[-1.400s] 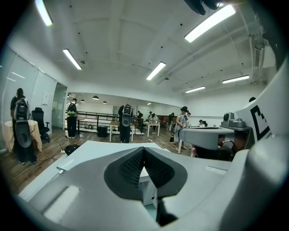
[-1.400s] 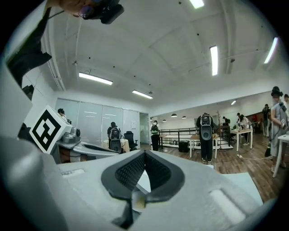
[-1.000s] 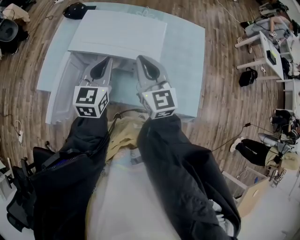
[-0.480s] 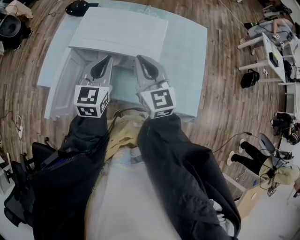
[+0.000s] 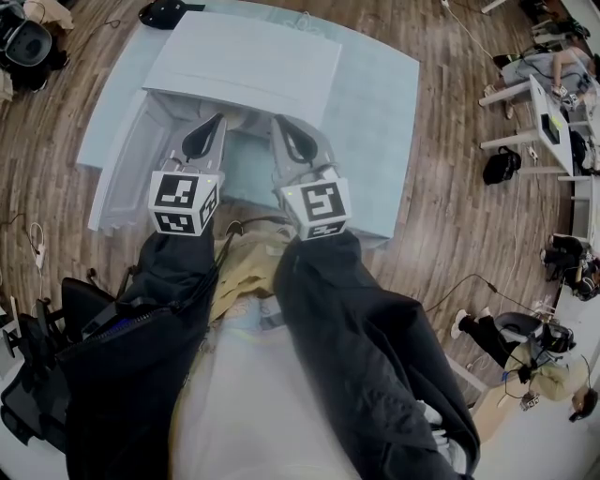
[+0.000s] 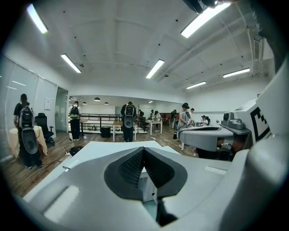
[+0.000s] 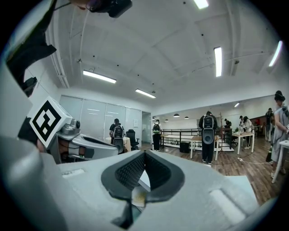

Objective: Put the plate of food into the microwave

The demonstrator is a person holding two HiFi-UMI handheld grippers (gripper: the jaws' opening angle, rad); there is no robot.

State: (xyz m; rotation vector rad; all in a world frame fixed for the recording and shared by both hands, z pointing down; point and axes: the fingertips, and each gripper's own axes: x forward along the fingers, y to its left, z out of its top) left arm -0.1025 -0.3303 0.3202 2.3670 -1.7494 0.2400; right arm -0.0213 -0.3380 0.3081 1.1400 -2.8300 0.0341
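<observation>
A white microwave (image 5: 244, 61) stands on a light blue table (image 5: 375, 112), seen from above, with its door (image 5: 127, 173) swung open to the left. My left gripper (image 5: 217, 120) and right gripper (image 5: 279, 120) are side by side in front of its opening, tips pointing at it. Both are shut with nothing between the pads. In the left gripper view the left gripper (image 6: 143, 149) has its jaws meeting at the tip; the right gripper (image 7: 145, 153) looks the same in its own view. No plate of food shows in any view.
A black bag (image 5: 164, 13) lies at the table's far edge. Desks with seated people (image 5: 553, 66) stand to the right, a black bag (image 5: 502, 164) lies on the wood floor, and a black chair (image 5: 37, 375) stands at lower left. People with backpacks (image 6: 128, 119) stand across the room.
Both grippers keep their place and stay shut. The head view has drifted slightly, and people at the right edge have shifted.
</observation>
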